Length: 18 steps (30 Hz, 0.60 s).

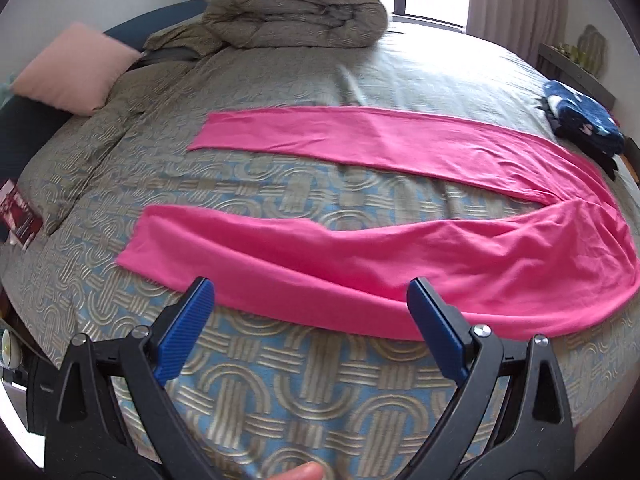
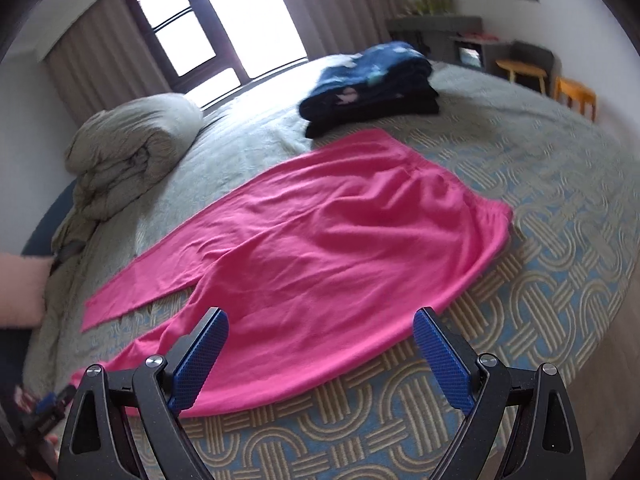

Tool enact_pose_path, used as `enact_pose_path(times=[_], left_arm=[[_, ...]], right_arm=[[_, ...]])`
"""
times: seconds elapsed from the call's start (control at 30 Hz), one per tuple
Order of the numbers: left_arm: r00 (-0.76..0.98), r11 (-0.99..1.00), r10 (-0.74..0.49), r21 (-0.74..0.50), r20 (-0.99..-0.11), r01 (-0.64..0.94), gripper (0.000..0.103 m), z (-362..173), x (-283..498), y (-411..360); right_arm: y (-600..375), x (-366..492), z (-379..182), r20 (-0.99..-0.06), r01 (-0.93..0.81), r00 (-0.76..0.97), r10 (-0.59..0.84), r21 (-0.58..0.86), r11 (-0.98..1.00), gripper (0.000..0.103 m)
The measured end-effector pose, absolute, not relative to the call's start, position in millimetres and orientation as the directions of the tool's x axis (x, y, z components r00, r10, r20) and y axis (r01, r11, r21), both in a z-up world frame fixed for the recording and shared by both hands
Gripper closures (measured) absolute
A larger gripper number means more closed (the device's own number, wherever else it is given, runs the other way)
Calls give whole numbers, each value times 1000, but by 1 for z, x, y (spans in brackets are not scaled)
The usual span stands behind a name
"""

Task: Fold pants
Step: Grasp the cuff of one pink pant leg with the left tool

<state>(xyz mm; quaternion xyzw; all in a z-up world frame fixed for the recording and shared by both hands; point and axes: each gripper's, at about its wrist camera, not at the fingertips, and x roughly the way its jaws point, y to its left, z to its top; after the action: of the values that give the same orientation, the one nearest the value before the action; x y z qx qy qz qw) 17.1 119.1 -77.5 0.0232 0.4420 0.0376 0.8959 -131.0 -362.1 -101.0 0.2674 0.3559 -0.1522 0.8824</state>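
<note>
**Pants laid out flat, both your grippers spread wide above them**

Pants [image 1: 400, 252] are bright pink and spread open on the patterned bedspread [image 1: 280, 392], not folded at all so far. In your left wrist view the two legs run off to the left with a strip of bedspread showing between them, and they join up at the right where the fabric bunches into a few wrinkles. The near leg's lower edge sits just past your left gripper [image 1: 310, 300], whose blue pads are set far apart with nothing between them. It's above the cloth edge, and I can't tell if either tip is actually touching.

Your right gripper [image 2: 320, 332] is the same story: jaws wide, empty, hovering over the near edge of the seat and waist part of the pants [image 2: 340, 248]. From that side the waistband sits at the right, and the legs trail away to the left.

Other stuff on the bed: a folded dark blue stack of clothes [image 2: 372, 84] just beyond the far edge of the pants, a rolled-up grey duvet [image 1: 296, 12] at the far end by the window, and a pink pillow [image 1: 76, 68] off to the far left. A fingertip [image 1: 300, 472] peeks in at the bottom of the left view.
</note>
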Motion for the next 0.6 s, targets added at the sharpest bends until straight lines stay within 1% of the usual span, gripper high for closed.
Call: enact_pose_path(times=[0.07, 0.13, 0.23, 0.27, 0.37, 0.4, 0.43, 0.5, 0.57, 0.6], left_arm=[[567, 989, 132, 69, -813, -130, 6, -88, 22, 154], [527, 978, 141, 36, -838, -205, 7, -99, 23, 187], [473, 958, 80, -64, -878, -281, 8, -116, 26, 224], [457, 949, 48, -103, -888, -299, 8, -122, 29, 232], [426, 917, -40, -202, -904, -343, 16, -138, 41, 247], [416, 906, -65, -228, -907, -357, 22, -143, 44, 250], [405, 893, -88, -252, -910, -372, 32, -148, 49, 252], [405, 882, -72, -248, -912, -400, 37, -151, 56, 254], [418, 881, -72, -254, -906, -399, 48, -149, 62, 255], [419, 878, -84, -266, -904, -399, 58, -149, 64, 256]], right_arm=[[-388, -139, -113, -732, 529, 676, -80, 407, 745, 8], [-405, -145, -124, -761, 587, 638, -120, 380, 715, 8], [-421, -152, -140, -796, 641, 586, -150, 343, 686, 8], [-425, -153, -146, -804, 649, 579, -135, 354, 673, 8], [-433, -156, -163, -818, 661, 573, -48, 426, 618, 8], [-435, -156, -167, -817, 663, 576, -27, 448, 600, 8], [-436, -158, -168, -812, 667, 583, -29, 458, 588, 8], [-436, -159, -165, -804, 667, 593, -44, 460, 586, 8], [-436, -160, -162, -803, 667, 593, -54, 453, 592, 8], [-437, -161, -161, -800, 665, 598, -53, 457, 591, 9]])
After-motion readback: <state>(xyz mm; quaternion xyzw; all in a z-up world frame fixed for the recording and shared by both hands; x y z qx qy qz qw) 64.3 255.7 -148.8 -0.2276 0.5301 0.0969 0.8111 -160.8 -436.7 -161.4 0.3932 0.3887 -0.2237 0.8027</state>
